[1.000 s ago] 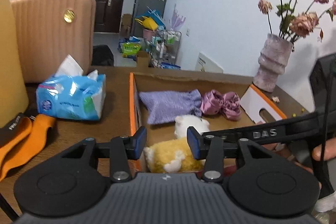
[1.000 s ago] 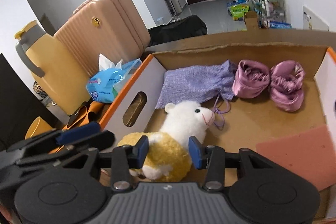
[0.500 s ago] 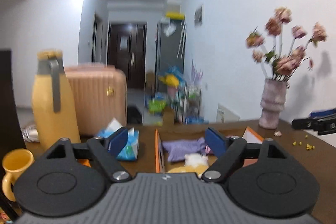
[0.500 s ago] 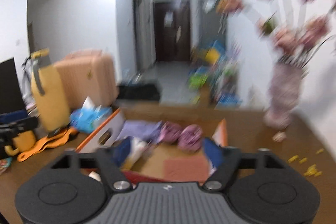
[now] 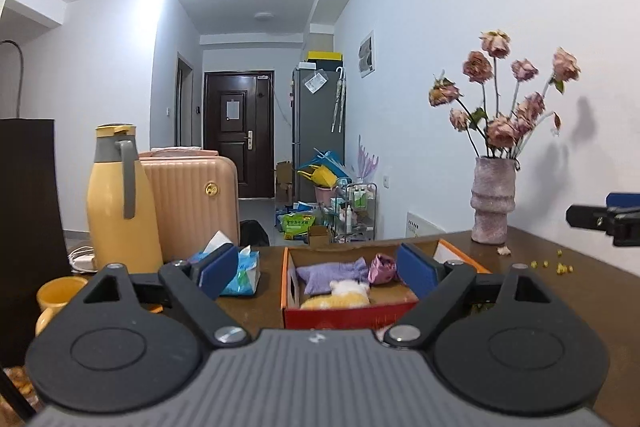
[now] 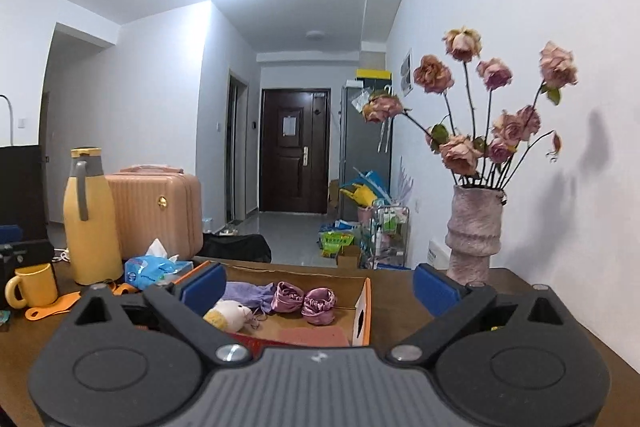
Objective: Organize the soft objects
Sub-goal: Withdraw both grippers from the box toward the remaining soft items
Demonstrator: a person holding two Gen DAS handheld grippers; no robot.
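An open cardboard box [image 5: 286, 283] with orange edges sits on the brown table. In it lie a purple cloth pouch [image 5: 332, 273], a pink satin bundle [image 5: 382, 267] and a white and yellow plush toy [image 5: 340, 297]. My left gripper [image 5: 316, 269] hangs back from the box, above the table, its jaws opening with nothing between them. The right wrist view shows the box [image 6: 362, 311], pouch [image 6: 248, 293], satin bundle [image 6: 304, 301] and plush [image 6: 228, 315], plus a flat pink piece [image 6: 316, 337]. My right gripper [image 6: 318, 287] is also short of the box, jaws opening and empty.
Left of the box stand a blue tissue pack [image 5: 240, 271], a yellow jug [image 5: 120, 203], a yellow mug [image 5: 60, 297] and a pink suitcase [image 5: 188, 203]. A vase of dried roses [image 5: 492, 203] stands at the right, with yellow crumbs [image 5: 560, 267] nearby. An orange strap [image 6: 52, 307] lies by the mug.
Both grippers have opened wide and pulled back and up from the box. The plush that sat between their jaws now lies in the box.
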